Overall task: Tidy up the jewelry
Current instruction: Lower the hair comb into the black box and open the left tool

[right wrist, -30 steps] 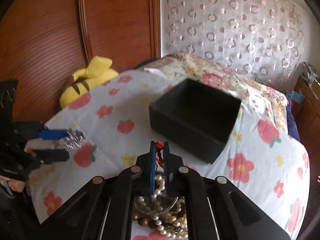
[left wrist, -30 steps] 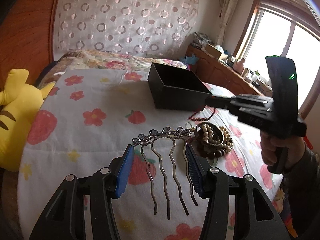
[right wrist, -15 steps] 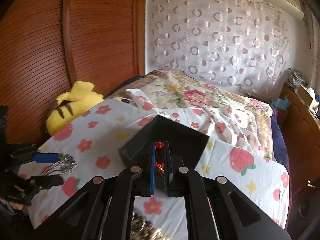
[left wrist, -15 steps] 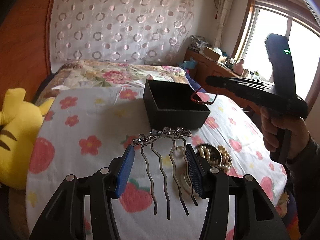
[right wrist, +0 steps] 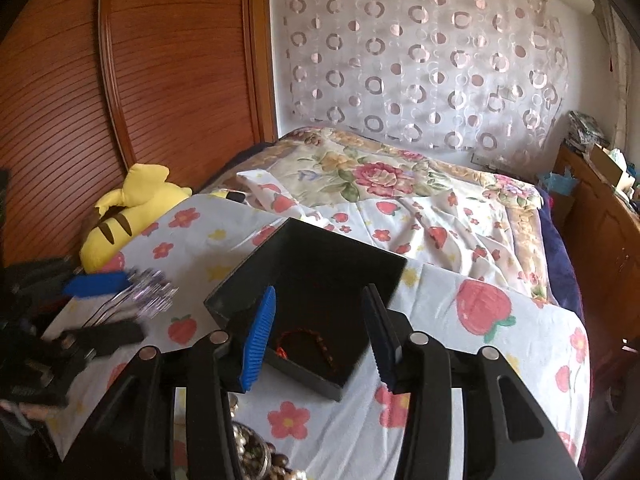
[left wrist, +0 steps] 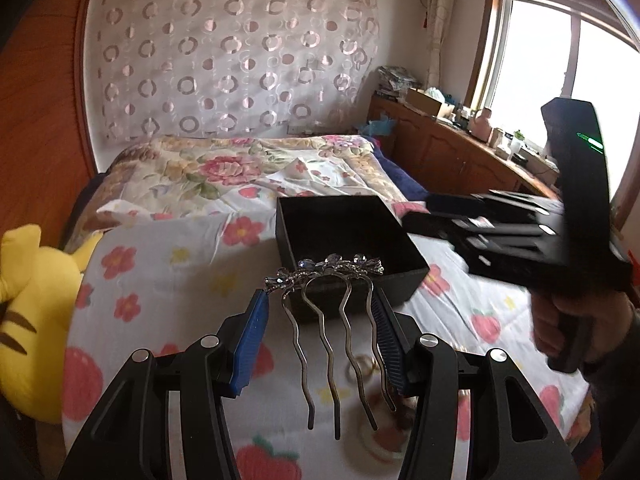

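Left wrist view: my left tool is clenching the hair comb between its blue pads, jeweled top lifted just in front of the black box on the bed. The right tool is hovering, blurred, by the box's right side.

Right wrist view: my right tool is standing released above the box; the red bracelet is lying inside. Bead jewelry is sitting on the bed below.

Beaded jewelry pile cut off below
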Motion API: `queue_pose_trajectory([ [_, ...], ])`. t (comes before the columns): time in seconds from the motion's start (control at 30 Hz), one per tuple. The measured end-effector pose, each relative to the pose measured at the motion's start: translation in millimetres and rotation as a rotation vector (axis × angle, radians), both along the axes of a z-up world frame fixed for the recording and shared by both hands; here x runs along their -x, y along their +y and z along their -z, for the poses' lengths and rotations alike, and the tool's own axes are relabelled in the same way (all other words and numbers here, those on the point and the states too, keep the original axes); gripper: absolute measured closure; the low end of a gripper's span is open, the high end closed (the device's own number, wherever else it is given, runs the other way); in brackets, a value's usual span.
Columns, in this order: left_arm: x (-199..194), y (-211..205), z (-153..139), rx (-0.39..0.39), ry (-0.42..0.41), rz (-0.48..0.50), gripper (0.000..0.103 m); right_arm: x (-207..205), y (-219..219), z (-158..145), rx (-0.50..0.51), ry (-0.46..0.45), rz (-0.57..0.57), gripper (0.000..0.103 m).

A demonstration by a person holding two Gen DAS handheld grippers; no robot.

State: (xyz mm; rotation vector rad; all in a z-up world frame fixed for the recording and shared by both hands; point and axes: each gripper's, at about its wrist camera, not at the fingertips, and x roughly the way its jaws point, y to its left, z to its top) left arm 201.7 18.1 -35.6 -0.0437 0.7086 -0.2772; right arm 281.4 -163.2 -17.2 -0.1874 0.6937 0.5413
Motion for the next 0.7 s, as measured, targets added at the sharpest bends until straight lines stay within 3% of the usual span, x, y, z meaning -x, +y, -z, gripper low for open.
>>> queue_pose_trajectory([
  [0.33,-60.2,-33.4,17.8,-0.066,0.06,-0.004,0.053,21.4,-34.8,4.6,0.011,-0.009,0.016,0.055],
  [0.7,-96.3,-54.8,27.3,-0.138,0.105,-0.018,0.053,32.9,-64.9,22.4,-0.001,0.008,0.045,0.055],
])
